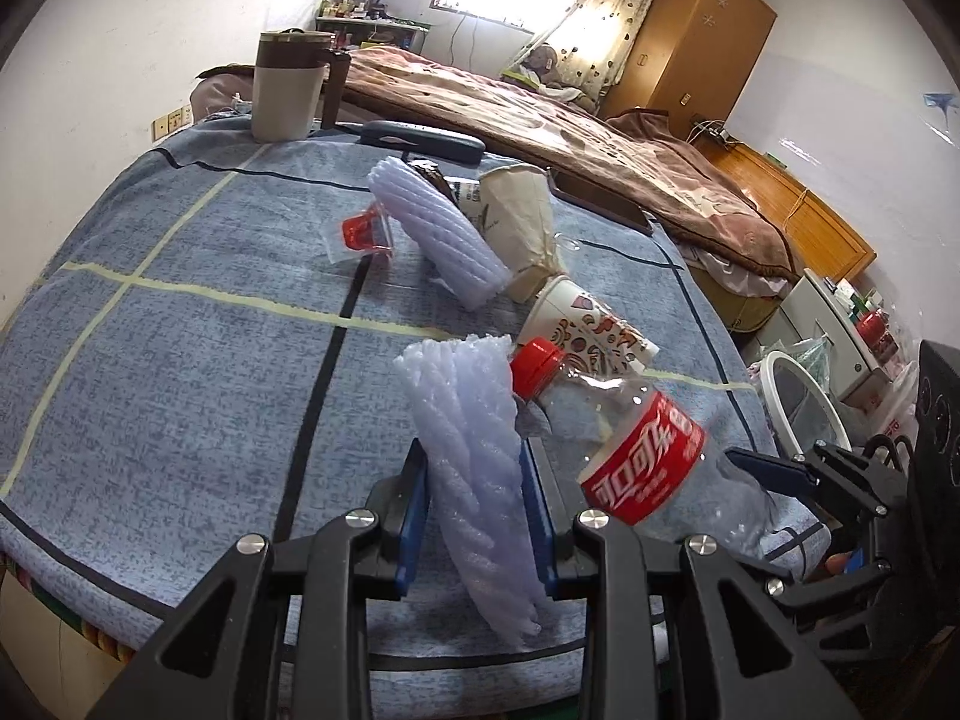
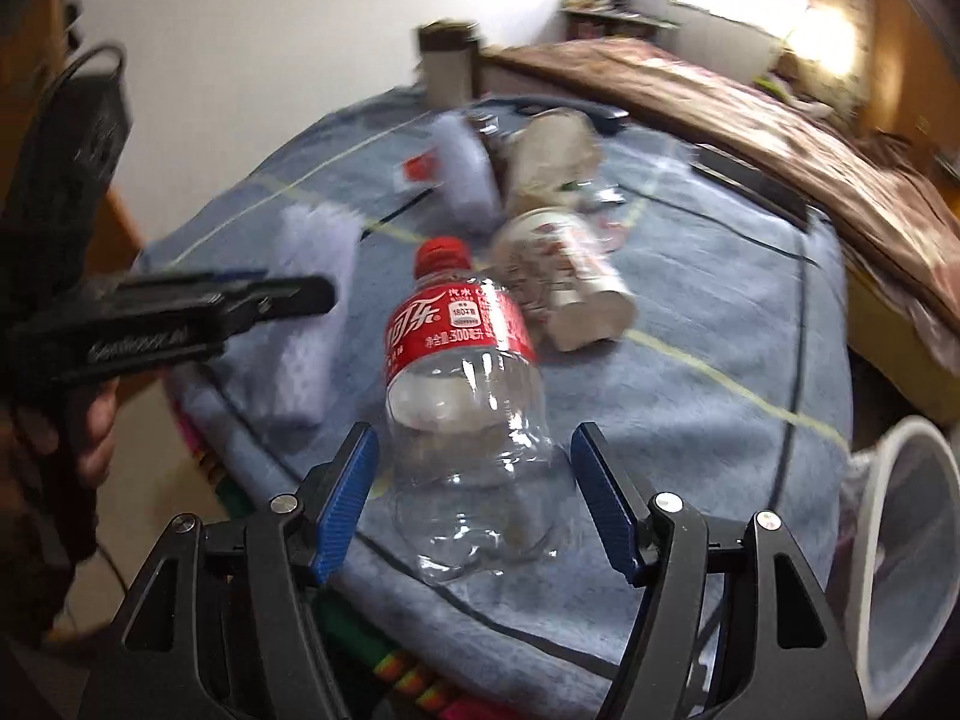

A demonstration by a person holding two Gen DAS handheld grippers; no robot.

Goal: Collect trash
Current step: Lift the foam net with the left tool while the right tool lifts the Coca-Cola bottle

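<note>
My left gripper (image 1: 474,468) is shut on a pale lilac foam net sleeve (image 1: 474,516), which stands tilted between the blue pads on the blue checked tablecloth (image 1: 180,330). Just right of it lies an empty clear cola bottle (image 1: 636,450) with a red cap and red label. In the right wrist view the bottle (image 2: 468,396) lies cap away between the fingers of my right gripper (image 2: 474,438), which is open, with a small gap on each side. The left gripper (image 2: 324,294) and its foam sleeve (image 2: 306,360) show at the left there.
Further back lie a second foam sleeve (image 1: 438,228), a plain crumpled paper cup (image 1: 522,222), a patterned paper cup (image 1: 594,330) and a small red-and-clear packet (image 1: 363,234). A brown-lidded mug (image 1: 288,90) stands at the far edge. A white bin (image 2: 906,540) sits beyond the table's right edge.
</note>
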